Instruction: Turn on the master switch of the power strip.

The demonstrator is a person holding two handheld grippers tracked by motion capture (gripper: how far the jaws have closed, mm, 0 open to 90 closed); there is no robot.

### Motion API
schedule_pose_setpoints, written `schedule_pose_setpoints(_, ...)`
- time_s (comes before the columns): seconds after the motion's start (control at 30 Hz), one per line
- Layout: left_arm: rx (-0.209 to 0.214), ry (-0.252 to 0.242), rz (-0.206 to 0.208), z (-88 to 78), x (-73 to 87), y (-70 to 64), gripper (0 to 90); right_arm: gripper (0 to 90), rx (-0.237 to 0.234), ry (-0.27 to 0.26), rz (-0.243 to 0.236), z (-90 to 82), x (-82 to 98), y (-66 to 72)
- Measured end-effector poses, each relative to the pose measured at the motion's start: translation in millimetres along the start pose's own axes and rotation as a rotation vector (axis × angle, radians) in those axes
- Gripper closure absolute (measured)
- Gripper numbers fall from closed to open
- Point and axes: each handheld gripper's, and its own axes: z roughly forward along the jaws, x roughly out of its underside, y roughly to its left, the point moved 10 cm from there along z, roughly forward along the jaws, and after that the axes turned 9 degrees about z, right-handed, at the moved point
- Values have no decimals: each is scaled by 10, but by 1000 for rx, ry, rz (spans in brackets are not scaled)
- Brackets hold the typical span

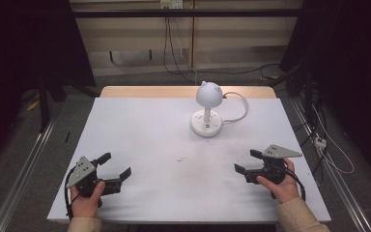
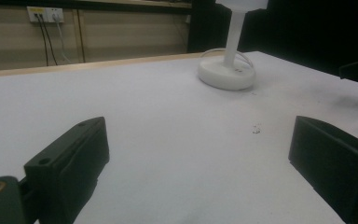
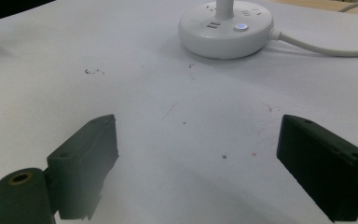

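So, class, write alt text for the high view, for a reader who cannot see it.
A white lamp with a round base stands near the far edge of a white table, its cable looping off to the right. At the near edge, a person's hands hold the left gripper and right gripper, both open and holding nothing.

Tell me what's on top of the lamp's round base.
On the lamp base: a white stem, a lit button and small ports. The dome head hides its far side.

White desk lamp (image 1: 207,110) — upright, round base, far table centre
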Motion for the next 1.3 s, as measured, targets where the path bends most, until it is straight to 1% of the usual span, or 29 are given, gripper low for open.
schedule_pose_setpoints(0.1,0,1,4,1,1,1,45,122,-3,-2,-3,-27,15,5)
schedule_pose_setpoints(0.13,0,1,0,3,2,-2,45,121,-2,-2,1,-31,21,7)
schedule_pose_setpoints(0.4,1,4,2,4,6,-3,45,121,0,10,-5,-85,102,4)
schedule_pose_setpoints(0.57,0,3,2,6,4,-6,45,121,2,13,-15,-118,132,3)
schedule_pose_setpoints(0.73,2,6,5,11,8,-9,45,121,6,14,-8,-148,159,-12)
schedule_pose_setpoints(0.9,2,6,3,13,11,-9,45,121,7,14,-16,-172,175,-15)
schedule_pose_setpoints(1.07,3,12,4,17,20,-14,45,121,-4,8,-7,-202,197,-8)
schedule_pose_setpoints(1.1,5,13,10,18,20,-14,45,121,-3,7,-5,-207,203,-8)
schedule_pose_setpoints(1.23,6,8,3,20,14,-16,45,119,-5,1,4,-248,217,-14)
schedule_pose_setpoints(1.3,4,14,3,24,26,-9,45,118,-7,-3,6,-261,231,-13)
